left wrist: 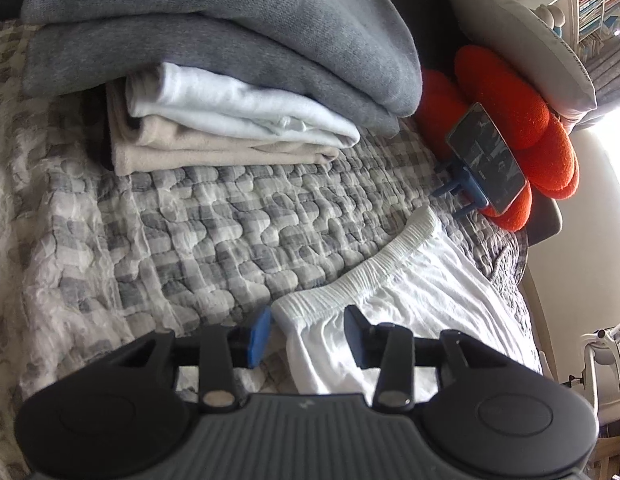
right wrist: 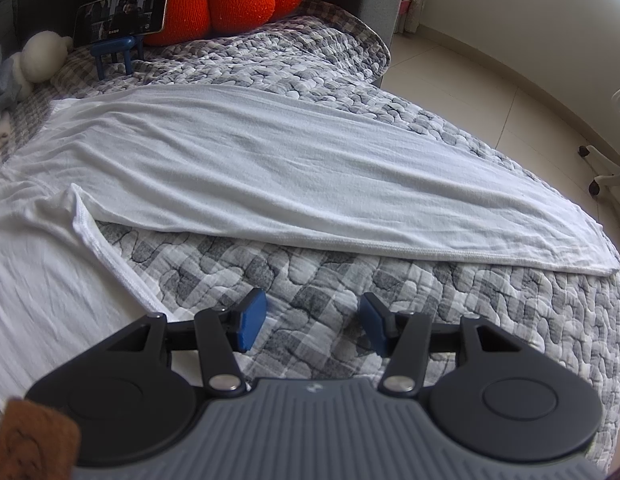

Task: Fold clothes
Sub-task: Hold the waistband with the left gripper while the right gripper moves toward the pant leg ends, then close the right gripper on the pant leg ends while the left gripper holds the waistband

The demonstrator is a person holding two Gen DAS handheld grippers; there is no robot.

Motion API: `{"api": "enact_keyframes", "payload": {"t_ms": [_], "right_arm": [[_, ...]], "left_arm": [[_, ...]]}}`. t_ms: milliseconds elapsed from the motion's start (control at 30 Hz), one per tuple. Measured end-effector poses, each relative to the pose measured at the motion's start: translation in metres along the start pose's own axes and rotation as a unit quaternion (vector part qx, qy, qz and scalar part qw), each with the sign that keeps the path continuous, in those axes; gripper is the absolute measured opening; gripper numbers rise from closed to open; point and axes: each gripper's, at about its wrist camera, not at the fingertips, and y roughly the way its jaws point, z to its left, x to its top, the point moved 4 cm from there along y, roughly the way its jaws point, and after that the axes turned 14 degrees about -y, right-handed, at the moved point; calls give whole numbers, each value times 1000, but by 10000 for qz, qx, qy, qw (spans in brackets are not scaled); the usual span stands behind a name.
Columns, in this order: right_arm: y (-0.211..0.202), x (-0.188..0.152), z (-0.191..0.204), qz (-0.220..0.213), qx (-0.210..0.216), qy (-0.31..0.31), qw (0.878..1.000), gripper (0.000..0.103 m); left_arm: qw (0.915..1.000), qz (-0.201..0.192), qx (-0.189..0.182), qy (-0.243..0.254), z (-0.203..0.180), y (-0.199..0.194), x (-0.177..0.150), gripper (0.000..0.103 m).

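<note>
White trousers (right wrist: pixel 270 168) lie spread across the checked quilt (right wrist: pixel 350 312), waistband (left wrist: pixel 370 264) at the left end, leg running right toward the bed edge. Left gripper (left wrist: pixel 308 336) – jaws spread, waistband corner between them, pads not pressing. Right gripper (right wrist: pixel 308 322) – spread over bare quilt, holding nothing. Risk: a pinch may take one layer only, or snag the quilt, skewing the fold. Folded stack (left wrist: pixel 230 120) far left. No readable writing; phone (right wrist: pixel 122 14) screen text too small.
</note>
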Motion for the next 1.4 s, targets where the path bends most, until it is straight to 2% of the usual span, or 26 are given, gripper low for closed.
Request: {"api": "enact_keyframes", "payload": {"t_ms": [100,133,167,200,400,633,767,867,1133,1400], "right_arm": [[0,0,0,-5,4,10,10000,56],[0,0,0,-6,5,9,10000,56],[0,0,0,-8,5,9,10000,56],[0,0,-1,-7,9,6,10000,56],[1,1,-1,-4,20,-8,10000,56],[0,2,2,24,-42,-67,10000,56],[-5,3,8,85,-152,-313,9994,56],[-17,2,13,-42,-152,-495,9986,56],[-40,-16,27,-176,-31,-765,9969,56],[-35,-38,37,49,78,-973,9952,56]], "left_arm": [[9998,-72,108,119,-3,9,-3,38],[9995,-135,159,232,-5,9,-3,27],[9992,-168,189,315,-5,8,-3,11],[9989,-184,202,372,-5,7,-3,10],[9993,-241,158,244,2,-1,4,8],[9992,-155,180,332,0,5,0,9],[9995,-113,165,232,5,7,1,9],[9996,-102,137,209,7,7,1,9],[9996,-103,118,250,7,8,0,9],[9996,-95,123,231,7,9,0,9]]}}
